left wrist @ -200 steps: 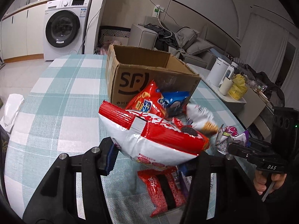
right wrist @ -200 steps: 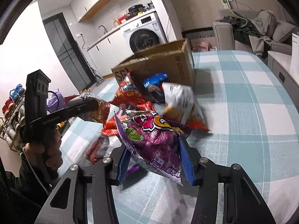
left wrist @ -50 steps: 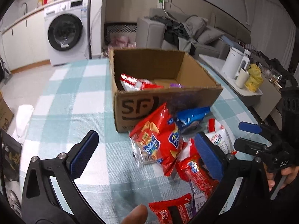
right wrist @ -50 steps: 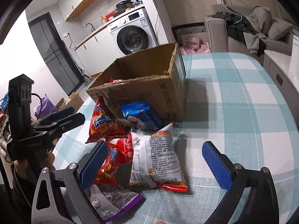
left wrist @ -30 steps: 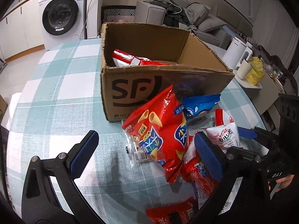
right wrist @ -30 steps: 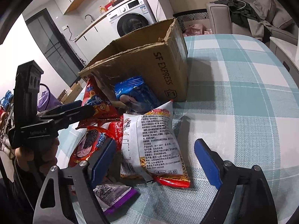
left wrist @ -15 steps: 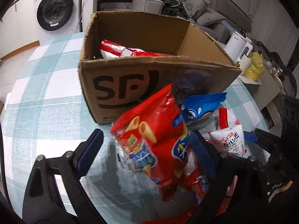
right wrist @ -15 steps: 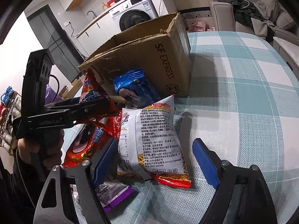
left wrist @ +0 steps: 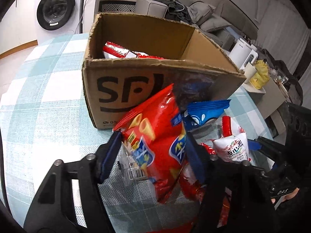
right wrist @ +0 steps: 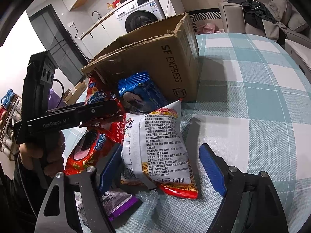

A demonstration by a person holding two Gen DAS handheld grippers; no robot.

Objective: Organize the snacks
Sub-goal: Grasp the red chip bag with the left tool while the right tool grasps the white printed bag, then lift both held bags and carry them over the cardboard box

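Note:
My left gripper [left wrist: 153, 153] is shut on a red chip bag [left wrist: 155, 136] that leans on the front of the open cardboard box [left wrist: 136, 81]. A red and white bag [left wrist: 120, 51] lies inside the box. My right gripper [right wrist: 163, 167] is open, its fingers on either side of a white noodle bag [right wrist: 157, 143] lying on the table, not touching it. A blue cookie bag [right wrist: 140, 93] leans on the box [right wrist: 155, 62]. The left gripper also shows in the right wrist view [right wrist: 108, 106], on the red chip bag [right wrist: 97, 95].
A red cookie bag [right wrist: 87, 149] and a purple bag [right wrist: 116, 202] lie left of the noodle bag on the checked tablecloth [right wrist: 252, 97]. A washing machine [left wrist: 56, 9], a sofa [left wrist: 204, 15] and a side table with white appliances [left wrist: 245, 54] stand beyond the table.
My left gripper has moved in and closed on the red chip bag. My right gripper has moved in lower around the white noodle bag and narrowed a little.

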